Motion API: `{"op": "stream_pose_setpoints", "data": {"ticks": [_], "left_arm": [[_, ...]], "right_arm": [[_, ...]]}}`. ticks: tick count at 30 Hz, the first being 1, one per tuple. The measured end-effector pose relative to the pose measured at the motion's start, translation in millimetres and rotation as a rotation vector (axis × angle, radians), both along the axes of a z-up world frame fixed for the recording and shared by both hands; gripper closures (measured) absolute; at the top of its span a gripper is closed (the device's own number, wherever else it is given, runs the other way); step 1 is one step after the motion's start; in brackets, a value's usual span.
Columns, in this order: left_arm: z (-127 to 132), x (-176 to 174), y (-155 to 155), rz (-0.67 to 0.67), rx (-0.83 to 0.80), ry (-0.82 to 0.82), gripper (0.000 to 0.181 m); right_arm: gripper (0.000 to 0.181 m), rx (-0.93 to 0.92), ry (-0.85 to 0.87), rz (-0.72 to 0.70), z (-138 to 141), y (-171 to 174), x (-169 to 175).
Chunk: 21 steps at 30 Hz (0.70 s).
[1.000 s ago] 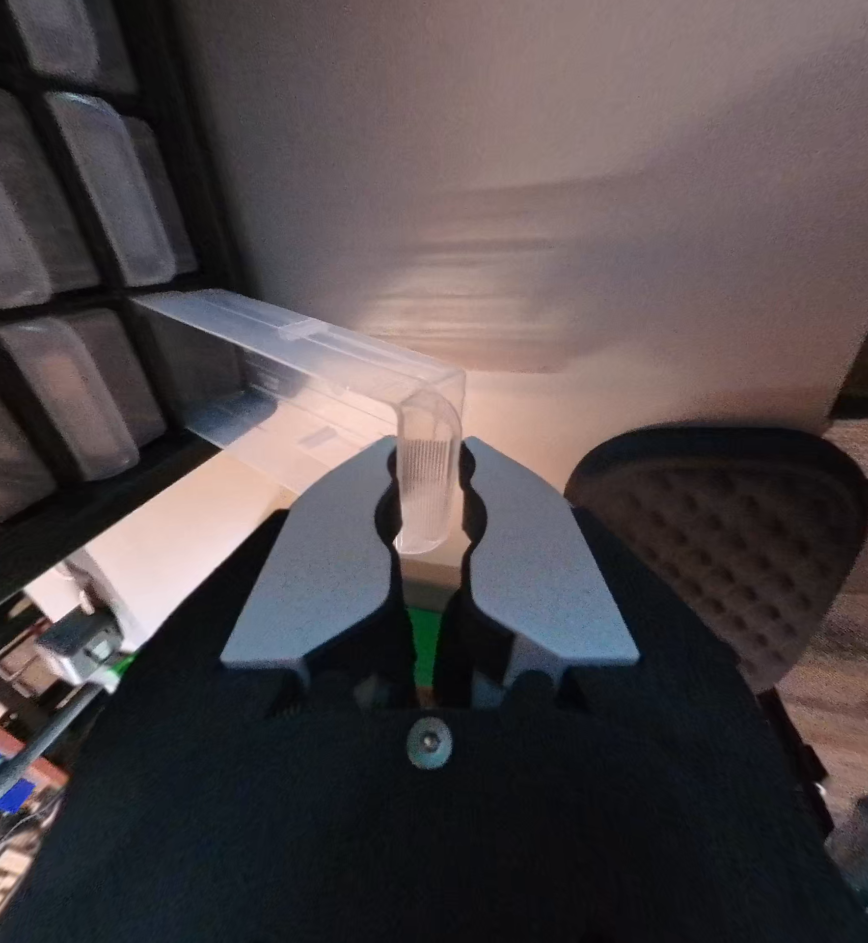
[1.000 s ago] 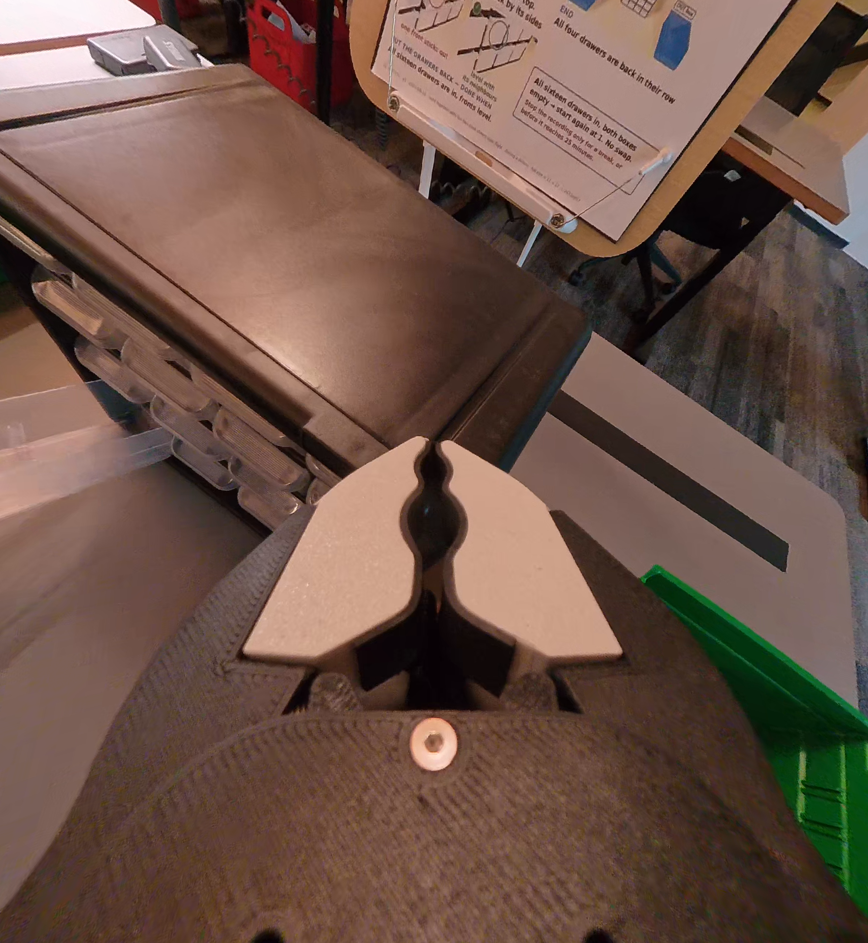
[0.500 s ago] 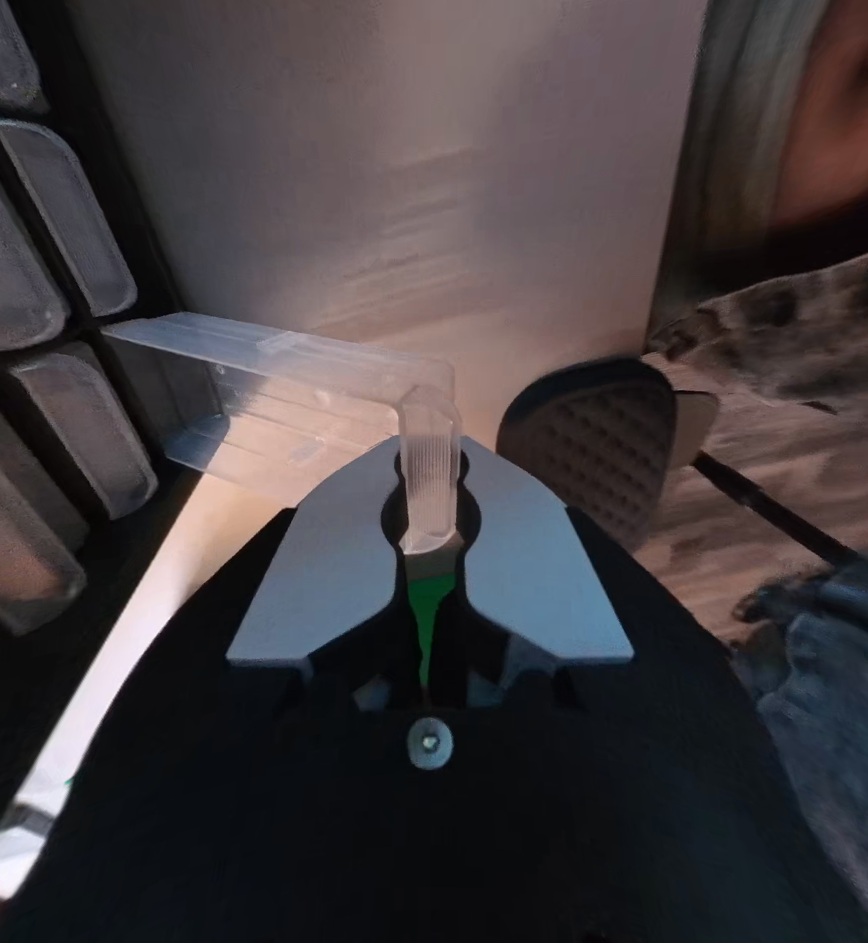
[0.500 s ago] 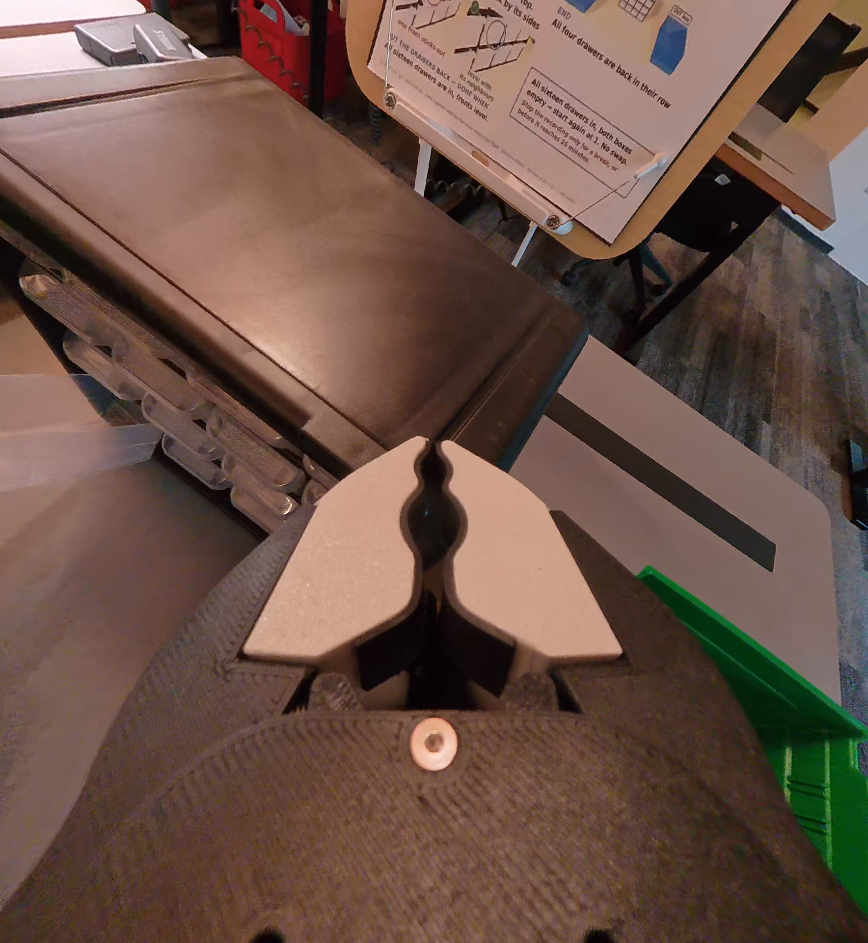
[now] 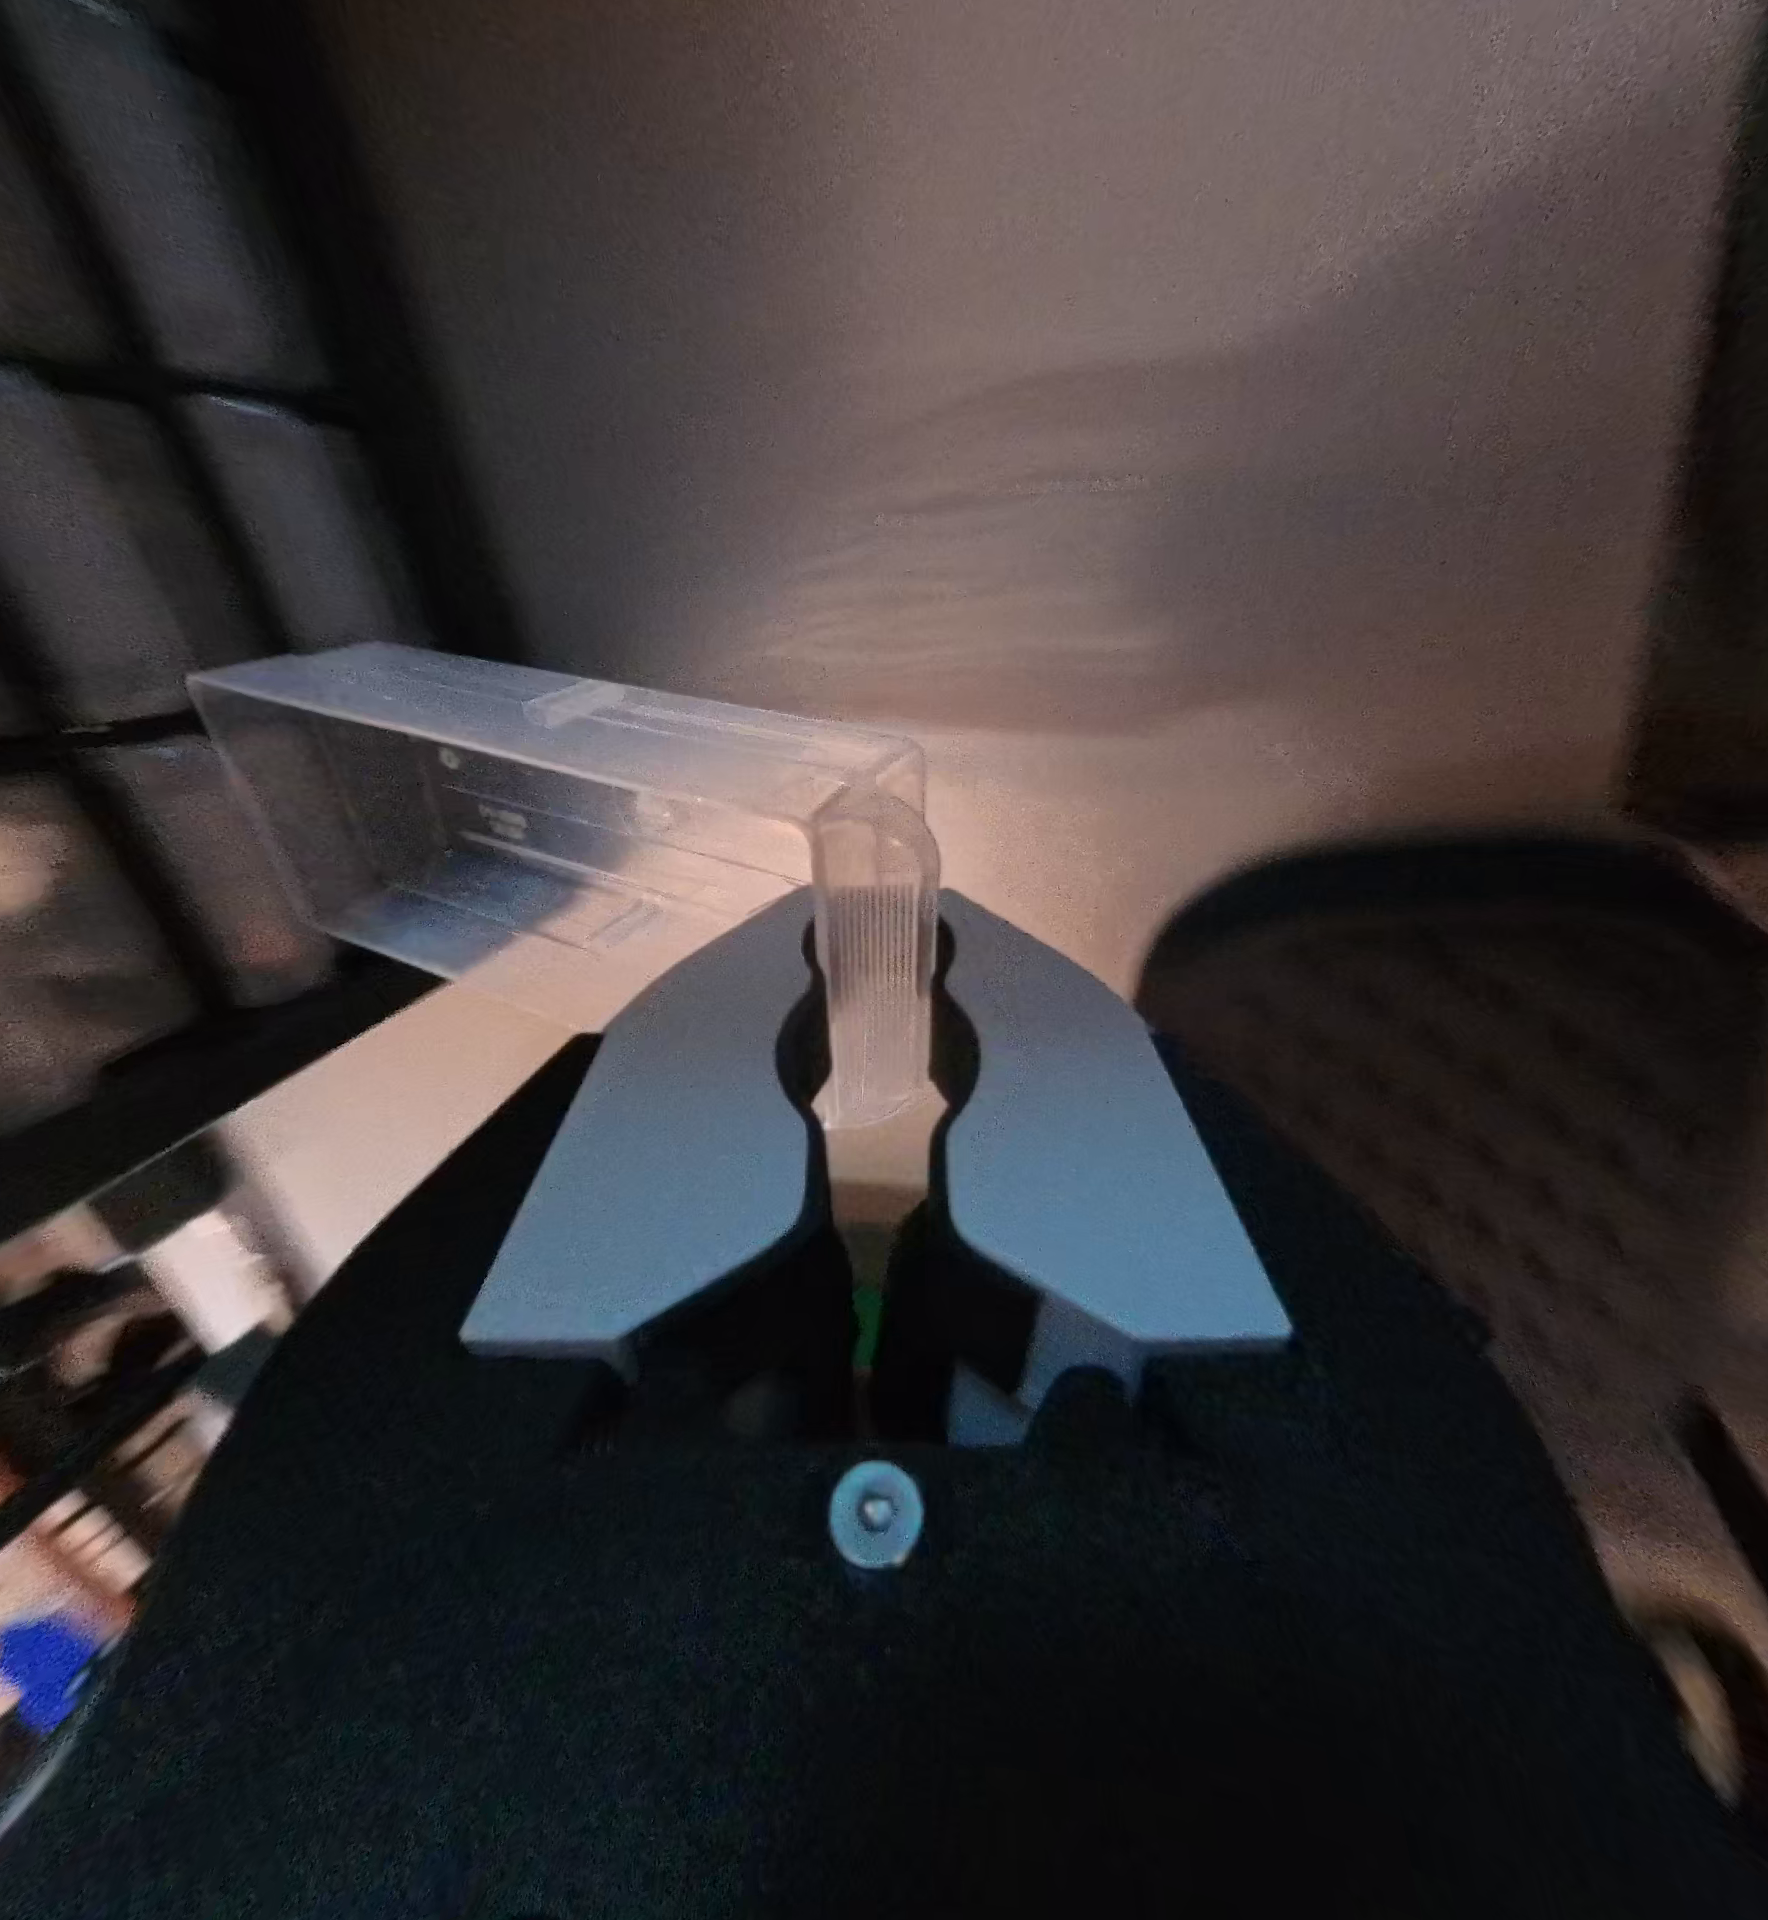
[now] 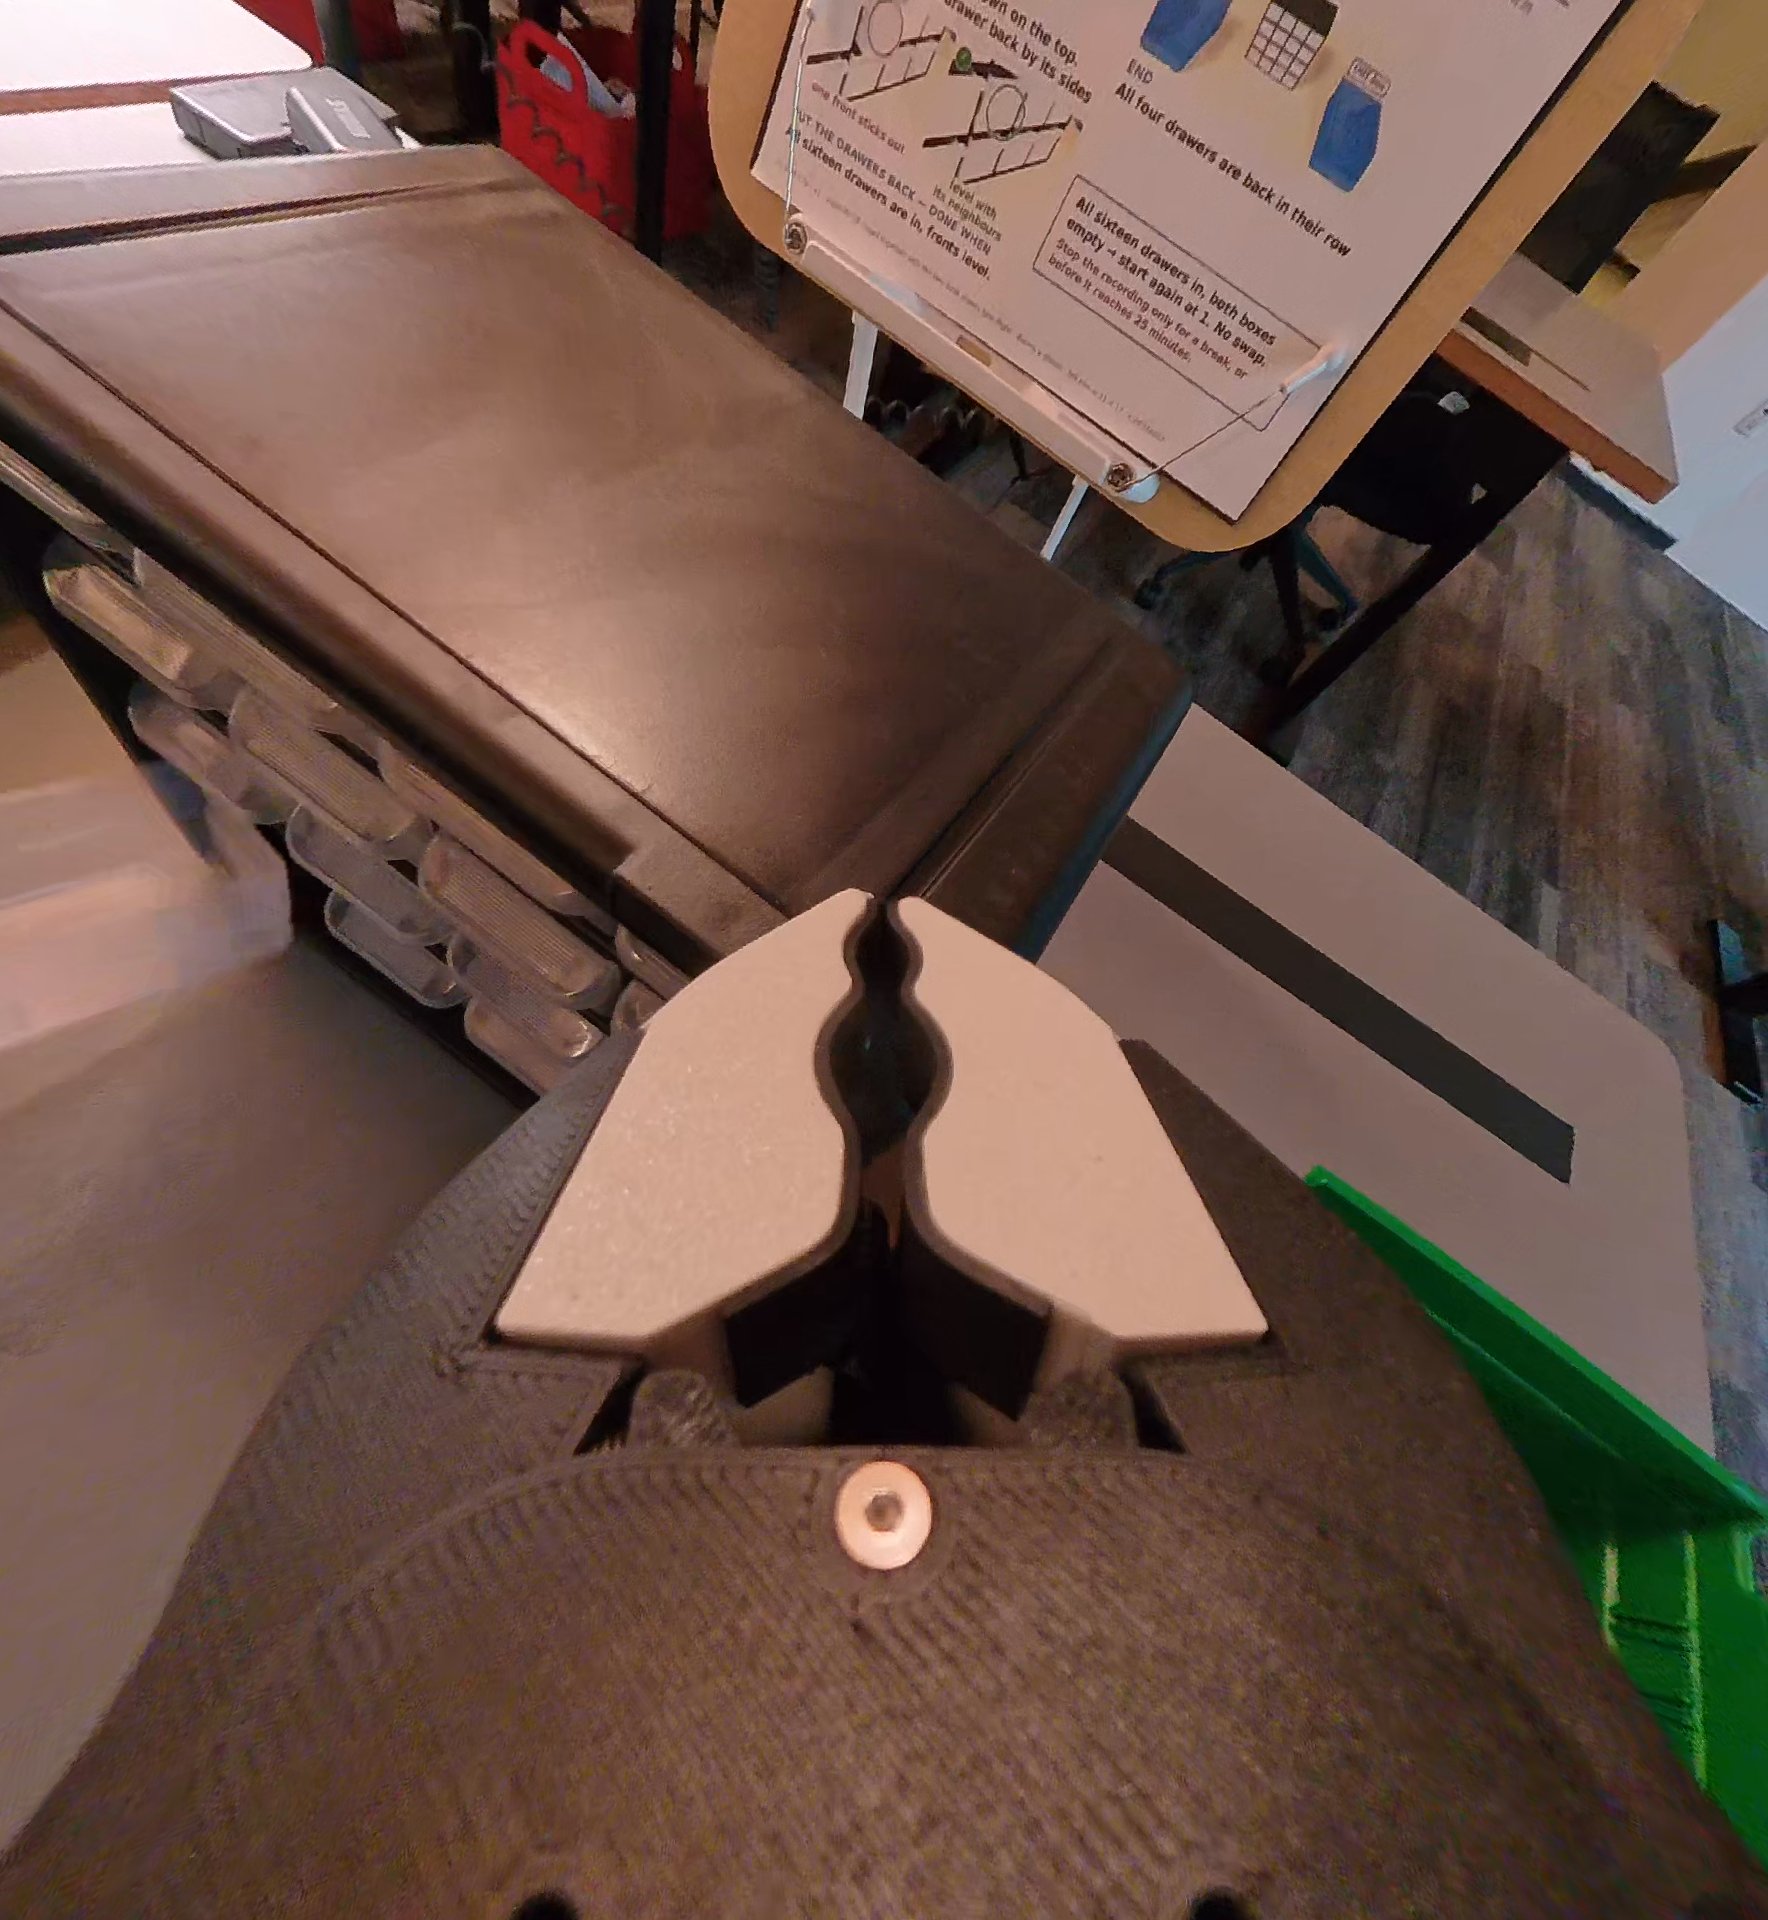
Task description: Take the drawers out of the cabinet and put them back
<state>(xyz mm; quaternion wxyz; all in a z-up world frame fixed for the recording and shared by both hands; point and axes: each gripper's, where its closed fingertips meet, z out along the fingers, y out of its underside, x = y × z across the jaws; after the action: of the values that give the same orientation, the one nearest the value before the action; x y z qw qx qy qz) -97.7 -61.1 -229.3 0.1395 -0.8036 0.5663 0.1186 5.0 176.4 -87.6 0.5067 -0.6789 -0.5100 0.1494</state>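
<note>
My left gripper [image 5: 875, 940] is shut on the ribbed handle of a clear plastic drawer [image 5: 547, 821]. The drawer hangs free in the air, clear of the black cabinet [image 5: 132, 499], whose blurred drawer fronts fill the left of the left wrist view. In the right wrist view the cabinet [image 6: 568, 540] shows from above, with several clear drawer fronts [image 6: 464, 914] along its front. My right gripper [image 6: 882, 914] is shut and empty, just in front of the cabinet's near corner. The held drawer shows as a blurred pale shape [image 6: 80, 914] at the left edge.
The cabinet stands on a grey table [image 6: 1379, 1039]. A green bin [image 6: 1628, 1455] sits at the right. A board with a printed sheet [image 6: 1150, 208] stands behind the cabinet. A dark perforated chair back [image 5: 1462, 1060] is to the right of my left gripper.
My left gripper has pulled the drawer fully out of the cabinet and swung with it. My right gripper has stayed shut and drifted slightly towards the cabinet.
</note>
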Motion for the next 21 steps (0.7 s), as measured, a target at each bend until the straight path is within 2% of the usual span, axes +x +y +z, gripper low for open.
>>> {"op": "stream_pose_setpoints", "data": {"ticks": [1,4,9,10,13,16,18,21], "left_arm": [[0,8,1,-0.003,0.112,-0.026,0.164],[0,28,4,-0.006,0.444,-0.019,0.166],[7,46,5,0.082,0.755,-0.023,0.167],[12,47,8,0.106,0.825,-0.027,0.167],[30,52,19,0.120,1.037,0.004,0.167],[42,53,26,0.119,1.169,0.097,0.167],[46,58,26,0.128,1.210,0.084,0.167],[47,73,26,0.081,1.242,0.073,0.167]], "right_arm": [[0.180,0.015,0.000,0.001,0,0,0],[0.181,0.054,-0.006,-0.002,1,0,0],[0.181,0.116,-0.001,-0.002,2,-7,2],[0.174,0.099,0.040,0.014,3,-15,2],[0.153,-0.048,0.286,0.156,10,-65,-2],[0.130,-0.309,0.565,0.358,7,-130,-2],[0.112,-0.462,0.666,0.444,-9,-166,-1],[0.110,-0.556,0.684,0.464,-48,-199,-7]]}}
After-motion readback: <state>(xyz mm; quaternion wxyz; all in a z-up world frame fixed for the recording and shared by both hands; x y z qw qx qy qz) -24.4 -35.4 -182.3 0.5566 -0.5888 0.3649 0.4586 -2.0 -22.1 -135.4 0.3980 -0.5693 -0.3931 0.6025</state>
